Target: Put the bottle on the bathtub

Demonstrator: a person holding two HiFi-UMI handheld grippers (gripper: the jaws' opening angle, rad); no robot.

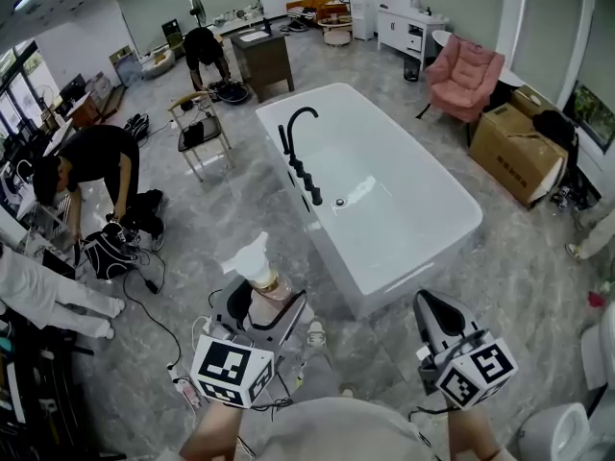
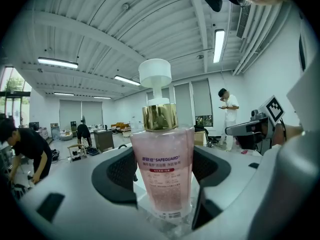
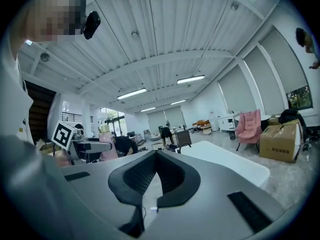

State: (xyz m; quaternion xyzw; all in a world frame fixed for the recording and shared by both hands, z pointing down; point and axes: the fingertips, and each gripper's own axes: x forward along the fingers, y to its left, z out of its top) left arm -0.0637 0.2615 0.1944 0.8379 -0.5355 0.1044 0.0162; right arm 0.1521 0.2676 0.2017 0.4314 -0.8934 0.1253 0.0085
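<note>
A pink Safeguard bottle (image 1: 261, 275) with a gold collar and a white pump stands upright between the jaws of my left gripper (image 1: 261, 301), which is shut on it. In the left gripper view the bottle (image 2: 161, 134) fills the middle, and the left gripper (image 2: 164, 167) presses its black pads against both sides. The white bathtub (image 1: 459, 200) with a black faucet (image 1: 298, 147) lies ahead, its near end just beyond the bottle. My right gripper (image 1: 432, 317) hangs shut and empty to the right. The right gripper view shows the right gripper (image 3: 156, 153) aimed toward the bathtub (image 3: 235, 166).
A pink armchair (image 1: 464, 75) and a cardboard box (image 1: 519, 152) stand right of the tub. A person (image 1: 96, 161) bends over bags at the left, and another (image 1: 204, 48) stands farther back. Cables (image 1: 154, 296) trail on the floor. A toilet (image 1: 567, 432) sits at the bottom right.
</note>
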